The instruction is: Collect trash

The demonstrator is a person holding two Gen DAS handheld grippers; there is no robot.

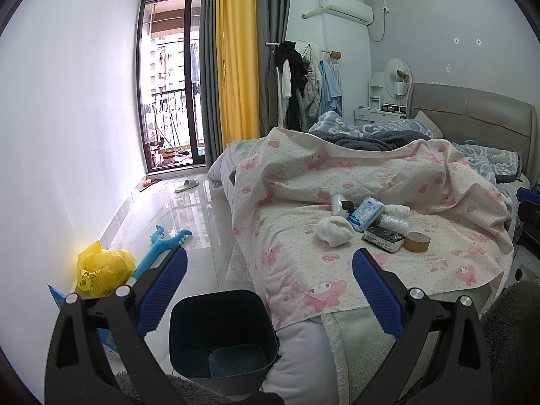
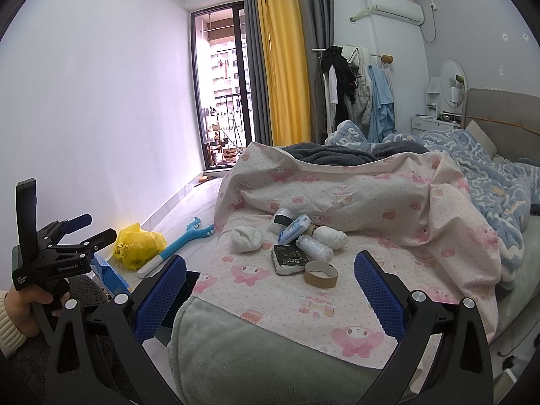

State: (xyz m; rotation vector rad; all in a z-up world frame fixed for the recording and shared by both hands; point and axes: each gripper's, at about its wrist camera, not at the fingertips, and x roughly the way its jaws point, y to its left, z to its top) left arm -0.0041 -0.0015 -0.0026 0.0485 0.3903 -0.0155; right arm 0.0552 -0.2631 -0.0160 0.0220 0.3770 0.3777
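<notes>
Left wrist view: the left gripper (image 1: 268, 283), jaws spread wide and holding nothing, hangs above an open dark bin (image 1: 222, 332) on the floor at the bed's corner. Trash sits clustered on the pink patterned sheet (image 1: 422, 182), back from its near edge: a cardboard tape core (image 1: 417, 241), a black tissue pack (image 1: 383, 237), a blue wipes packet (image 1: 366, 213), its print unreadable. Bare tiled floor (image 1: 189, 216) runs left of the bed.

Right wrist view: the right gripper (image 2: 269, 287), jaws wide and empty, faces the same cluster, with clear sheet between. At far left a hand (image 2: 20, 310) holds the left gripper, its body printed "GenRobot.AI". A yellow bag (image 2: 136, 244) lies by the wall.
</notes>
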